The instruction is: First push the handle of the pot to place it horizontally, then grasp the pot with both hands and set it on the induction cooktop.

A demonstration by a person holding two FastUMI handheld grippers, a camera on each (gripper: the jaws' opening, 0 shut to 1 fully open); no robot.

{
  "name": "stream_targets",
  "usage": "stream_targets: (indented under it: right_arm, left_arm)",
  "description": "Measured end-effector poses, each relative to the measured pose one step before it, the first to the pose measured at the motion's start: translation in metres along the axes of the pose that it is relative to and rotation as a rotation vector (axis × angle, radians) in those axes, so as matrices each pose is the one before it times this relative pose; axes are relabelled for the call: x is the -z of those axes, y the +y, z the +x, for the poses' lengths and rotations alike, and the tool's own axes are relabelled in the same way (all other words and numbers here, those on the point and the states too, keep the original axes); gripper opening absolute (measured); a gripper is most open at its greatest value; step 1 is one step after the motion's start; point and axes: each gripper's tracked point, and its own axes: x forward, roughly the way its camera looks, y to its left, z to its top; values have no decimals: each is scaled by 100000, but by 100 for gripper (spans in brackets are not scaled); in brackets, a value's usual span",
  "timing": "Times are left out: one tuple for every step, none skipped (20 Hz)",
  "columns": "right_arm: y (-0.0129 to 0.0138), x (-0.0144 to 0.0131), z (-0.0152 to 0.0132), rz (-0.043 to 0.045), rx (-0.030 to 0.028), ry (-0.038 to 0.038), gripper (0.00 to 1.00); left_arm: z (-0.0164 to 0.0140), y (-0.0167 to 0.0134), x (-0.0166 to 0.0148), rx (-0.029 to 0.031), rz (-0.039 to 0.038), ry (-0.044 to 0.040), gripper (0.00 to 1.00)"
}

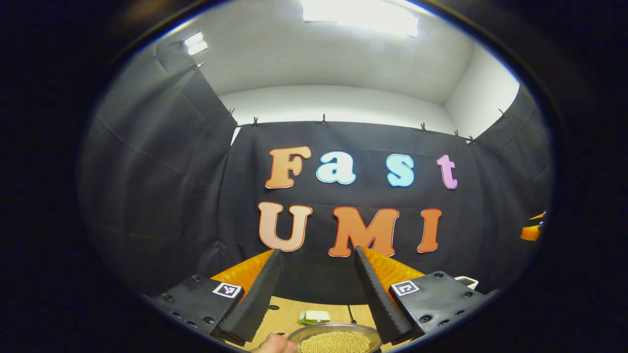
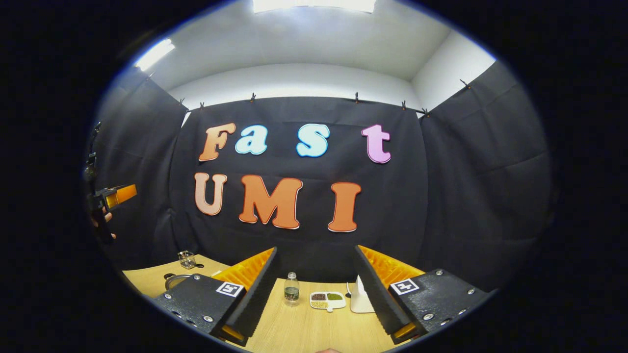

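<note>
Hovering above the wooden table (image 2: 299, 323), both claws spread wide and grasping nothing: left gripper (image 1: 319, 294) over the pot (image 1: 336, 338) of pale beans, pot right below its fingertips, right gripper (image 2: 316, 289) facing a small bottle (image 2: 291, 289), a divided dish (image 2: 327, 300) and a white object (image 2: 360, 298).

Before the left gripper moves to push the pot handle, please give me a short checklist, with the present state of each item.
1. Left gripper open, nothing between its fingers: ok.
2. Right gripper open, nothing between its fingers: ok.
3. Pot in sight, low in the left gripper view, holding pale grains: ok.
4. Pot handle's direction: cannot tell.
5. Induction cooktop's place: cannot tell.
6. Bottle and divided dish on the table, apart from the right gripper: ok.
</note>
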Motion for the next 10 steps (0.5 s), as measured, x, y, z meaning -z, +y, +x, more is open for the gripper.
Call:
stream_targets:
  right_arm:
    - [60, -490, -13, -624, -259, -1396, 93]
    - [249, -368, 38, -429, -515, -1051, 93]
    - [140, -274, 23, -156, -352, -549, 97]
    - [69, -146, 82, 95, -211, -553, 97]
    - [114, -64, -106, -62, -396, -89, 97]
    - [33, -57, -172, -260, -504, -116, 94]
    - [-448, -105, 107, -388, 937, -749, 94]
    - [-515, -87, 231, -147, 2656, -1614, 95]
    - [-641, -54, 460, -585, 2036, -1077, 95]
    - [-584, 3, 201, -85, 1376, -389, 95]
  left_arm:
    - [-220, 310, -204, -911, 764, -616, 96]
    - [-178, 107, -13, -854, 787, -160, 95]
    - [-63, 73, 39, -497, 259, 292, 95]
    - [-164, -103, -83, 78, 212, 124, 98]
    - [-253, 46, -93, -301, 156, -1, 98]
    - [-50, 171, -181, -506, 125, -508, 98]
    - [116, 292, -301, -714, -68, -1276, 98]
    - [70, 409, -449, -1038, -686, -2067, 98]
    - [-90, 359, -240, -1035, -390, -1194, 95]
    - [-33, 316, 41, -869, -186, -152, 98]
